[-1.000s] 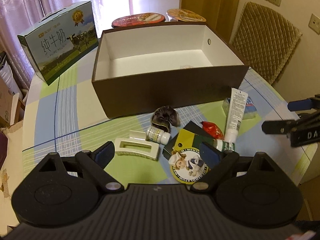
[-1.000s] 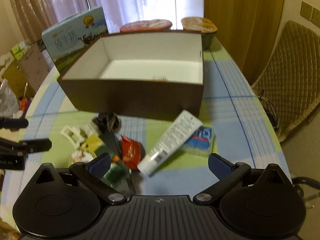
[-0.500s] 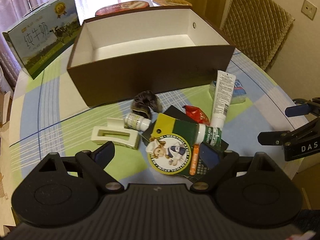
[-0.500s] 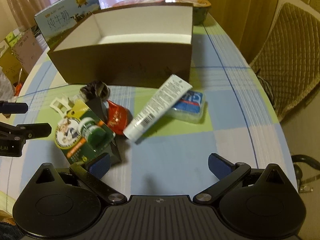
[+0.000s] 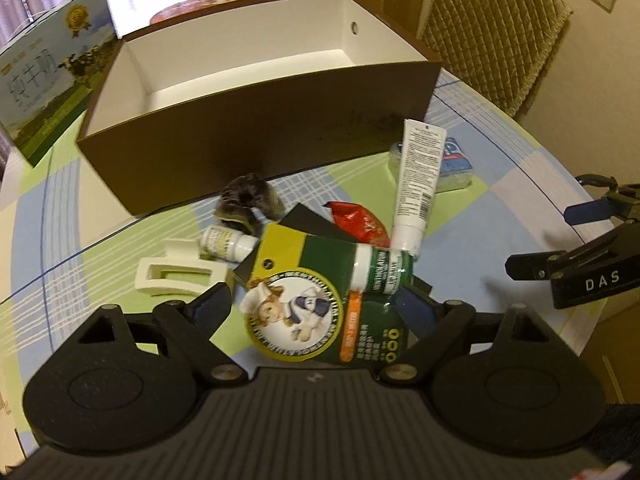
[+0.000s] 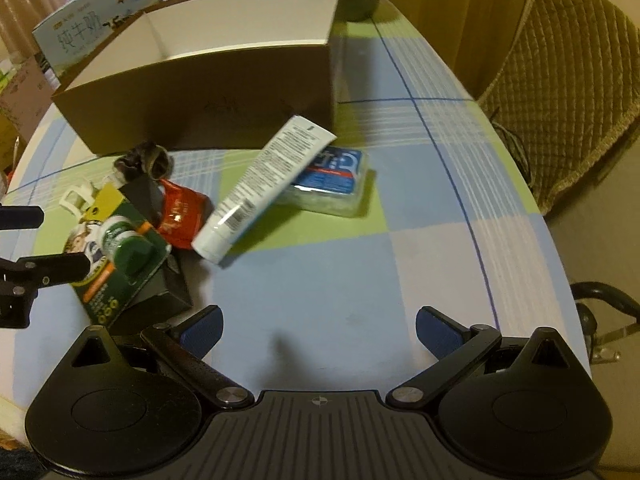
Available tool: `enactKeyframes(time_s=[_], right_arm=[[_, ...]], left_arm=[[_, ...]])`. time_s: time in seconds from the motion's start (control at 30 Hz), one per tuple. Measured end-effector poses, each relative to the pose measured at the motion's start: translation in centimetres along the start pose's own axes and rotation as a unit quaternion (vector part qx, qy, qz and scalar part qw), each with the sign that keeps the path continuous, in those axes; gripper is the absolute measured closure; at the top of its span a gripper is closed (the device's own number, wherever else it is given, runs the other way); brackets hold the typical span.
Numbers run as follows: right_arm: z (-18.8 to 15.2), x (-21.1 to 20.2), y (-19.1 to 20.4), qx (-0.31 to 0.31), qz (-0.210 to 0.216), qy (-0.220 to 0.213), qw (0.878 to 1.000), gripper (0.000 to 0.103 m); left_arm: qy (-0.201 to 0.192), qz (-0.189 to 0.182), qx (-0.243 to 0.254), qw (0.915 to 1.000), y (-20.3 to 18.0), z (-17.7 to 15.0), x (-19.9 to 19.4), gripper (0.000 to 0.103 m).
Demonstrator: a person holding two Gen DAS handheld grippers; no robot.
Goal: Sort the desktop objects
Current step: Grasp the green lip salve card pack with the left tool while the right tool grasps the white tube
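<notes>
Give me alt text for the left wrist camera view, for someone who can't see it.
The open left gripper hovers over a green card with a small green bottle on a checked tablecloth. Behind lie a white tube, red packet, white clip and an empty brown box.

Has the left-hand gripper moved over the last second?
Yes. The left gripper has come forward and down toward the green card pack, which now sits between its fingers; the brown box looms nearer.
</notes>
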State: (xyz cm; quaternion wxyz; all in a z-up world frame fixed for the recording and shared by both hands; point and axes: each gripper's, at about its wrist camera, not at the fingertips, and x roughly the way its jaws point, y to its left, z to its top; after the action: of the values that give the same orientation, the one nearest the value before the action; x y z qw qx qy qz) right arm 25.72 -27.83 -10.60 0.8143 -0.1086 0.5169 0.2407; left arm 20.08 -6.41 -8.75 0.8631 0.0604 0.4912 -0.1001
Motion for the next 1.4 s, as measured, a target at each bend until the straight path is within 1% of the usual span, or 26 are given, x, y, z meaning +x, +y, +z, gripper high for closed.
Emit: enactKeyframes(time_s=[0.1,0.17,0.3,0.37,0.47,0.53,0.6,0.63,0.67,0.73,0.8,0.93,1.13,1.3,1.4], right_arm=[[-0.1,0.2,-0.6,0.005,-0.002,0.003,1.000,0.002],[-0.1,0.3,-1.1,0.009,-0.004,0.007,1.000,0.002],[-0.2,0.6,-2.0,0.017,-0.010,0.013,1.000,0.002],[-0.3,0.6,-2.3,0.022,-0.011,0.015,1.000,0.002],[-0.3,0.6,-2.7,0.025,-0.012,0.016,0.999,0.002],[-0.3,0.7,-2.7,0.027,-0.012,0.015,0.999,0.002],[-0.3,0.7,-2.9,0.029,-0.012,0.016,0.999,0.002],[-0.3,0.7,-2.9,0.029,-0.012,0.016,0.999,0.002],[-0.3,0.7,-2.9,0.030,-0.012,0.016,0.999,0.002],[-0.3,0.7,-2.9,0.031,-0.012,0.015,0.999,0.002],[-0.2,0.7,-3.0,0.031,-0.010,0.014,0.999,0.002],[0.1,0.9,-2.7,0.036,0.003,0.008,0.999,0.002],[1.0,1.4,-1.2,0.036,0.029,-0.007,0.999,0.003],[2.5,2.4,0.4,0.051,0.059,-0.015,0.997,0.014],[3.3,3.2,1.4,0.067,0.070,-0.018,0.995,0.023]], left_arm=[[0.004,-0.004,0.007,1.0000,-0.5,0.3,0.7,0.021],[0.009,-0.004,0.013,0.9999,-0.9,0.4,1.2,0.028],[0.006,-0.014,0.021,0.9997,-1.3,0.6,1.7,0.029],[0.005,-0.016,0.028,0.9995,-1.5,0.8,1.9,0.032],[0.005,-0.027,0.026,0.9993,-1.7,1.2,2.2,0.036],[0.005,-0.035,0.023,0.9991,-1.8,1.4,2.4,0.036],[0.009,-0.041,0.019,0.9989,-2.0,1.6,2.9,0.043],[0.013,-0.044,0.016,0.9988,-2.0,1.7,3.2,0.051],[0.017,-0.047,0.013,0.9987,-2.0,1.7,3.4,0.062],[0.023,-0.052,0.000,0.9984,-1.7,1.6,3.8,0.071],[0.017,-0.048,-0.002,0.9987,-1.6,1.4,3.6,0.073],[0.005,-0.040,-0.001,0.9992,-1.0,1.3,2.9,0.074],[-0.020,-0.009,-0.007,0.9997,0.5,1.4,1.3,0.074],[-0.032,0.014,-0.023,0.9991,2.4,1.8,0.7,0.074],[-0.033,0.025,-0.033,0.9986,3.6,2.0,0.7,0.074]])
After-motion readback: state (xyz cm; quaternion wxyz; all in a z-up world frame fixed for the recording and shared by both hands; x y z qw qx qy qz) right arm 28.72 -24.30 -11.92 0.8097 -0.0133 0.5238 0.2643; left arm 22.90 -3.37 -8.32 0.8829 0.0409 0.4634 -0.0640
